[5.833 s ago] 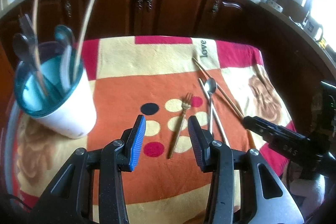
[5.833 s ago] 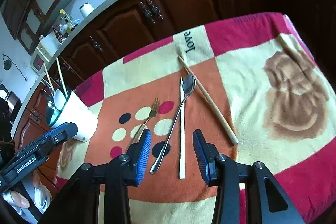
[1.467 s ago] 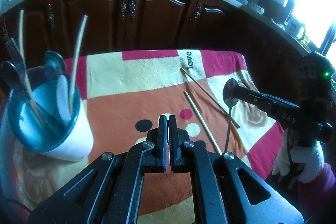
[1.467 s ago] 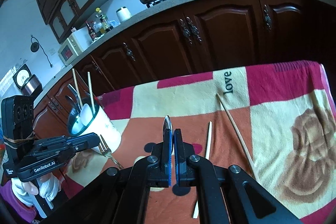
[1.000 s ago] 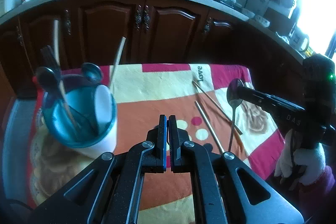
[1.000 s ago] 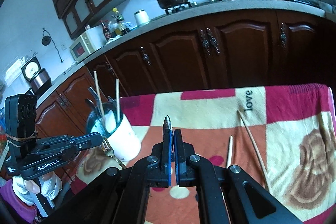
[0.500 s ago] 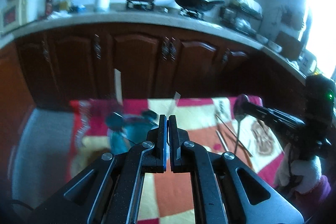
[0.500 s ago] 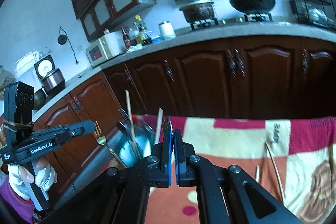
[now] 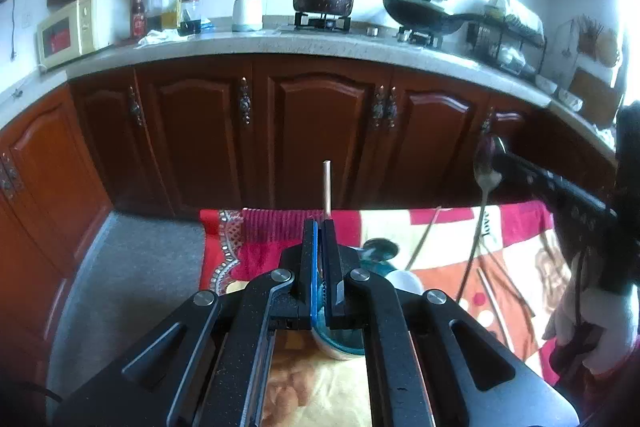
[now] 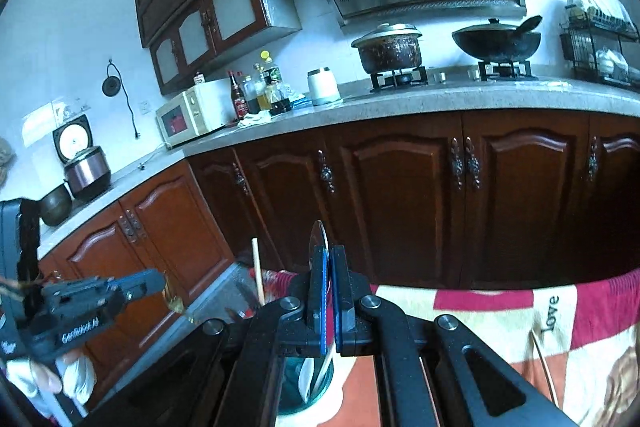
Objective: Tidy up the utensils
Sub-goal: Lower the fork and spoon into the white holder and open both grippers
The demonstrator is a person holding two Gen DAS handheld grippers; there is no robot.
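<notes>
Two hand-held tongs hovered above a utensil cup (image 9: pixel 348 341) that stood on a patterned cloth (image 9: pixel 516 227) covering a table, with dark wooden kitchen cabinets (image 10: pixel 400 187) behind.

The right tongs (image 10: pixel 329 291) were pressed together on a metal spoon (image 9: pixel 486 171). Seen from the left camera, the spoon hung bowl-up, its thin handle pointing down toward the cloth just beside the cup.

The left tongs (image 9: pixel 319 267) were also pressed together. From the right camera a gold fork (image 10: pixel 174 295) showed at their tip, tines up, so they appeared to be pinching it, though the grip itself could hardly be seen.

The cup, white with a teal inside, already held a chopstick (image 9: pixel 327 187) standing upright, another spoon and more utensils. At least one chopstick (image 9: pixel 490 287) lay on the cloth near the cup.

The step in hand seemed to be carrying the fork and spoon over to the cup. Next, each handle would likely need lining up over the cup's mouth, lowering between the utensils already inside, then releasing without knocking the cup over.
</notes>
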